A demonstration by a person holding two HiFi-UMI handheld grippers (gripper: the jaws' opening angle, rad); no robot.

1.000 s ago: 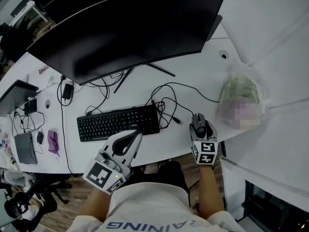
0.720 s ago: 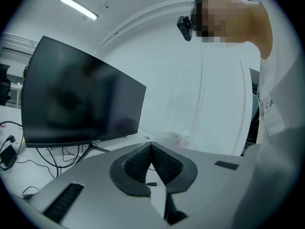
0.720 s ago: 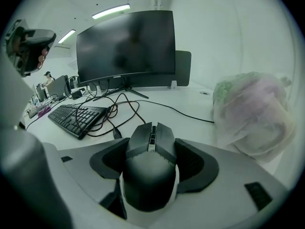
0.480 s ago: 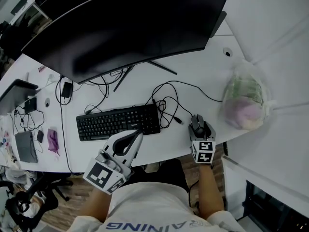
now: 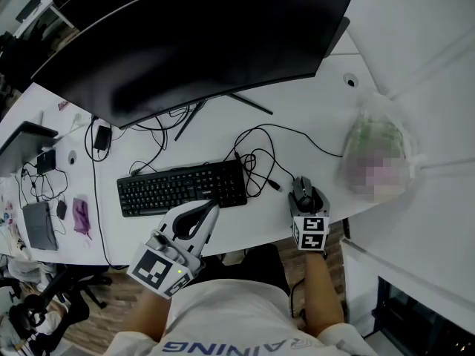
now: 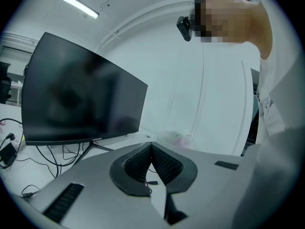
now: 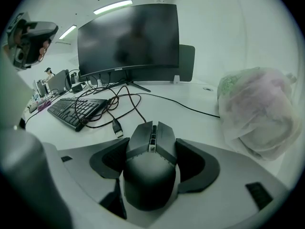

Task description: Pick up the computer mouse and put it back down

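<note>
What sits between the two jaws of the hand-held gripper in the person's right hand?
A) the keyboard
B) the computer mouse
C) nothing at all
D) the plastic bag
B: the right gripper view shows the dark mouse filling the gap of the right hand-held gripper, with a jaw against each of its sides.

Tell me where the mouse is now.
In the head view the mouse is at the right, near the front edge of the desk, between the fingers of the right gripper, keyboard to its left, plastic bag to its right.
</note>
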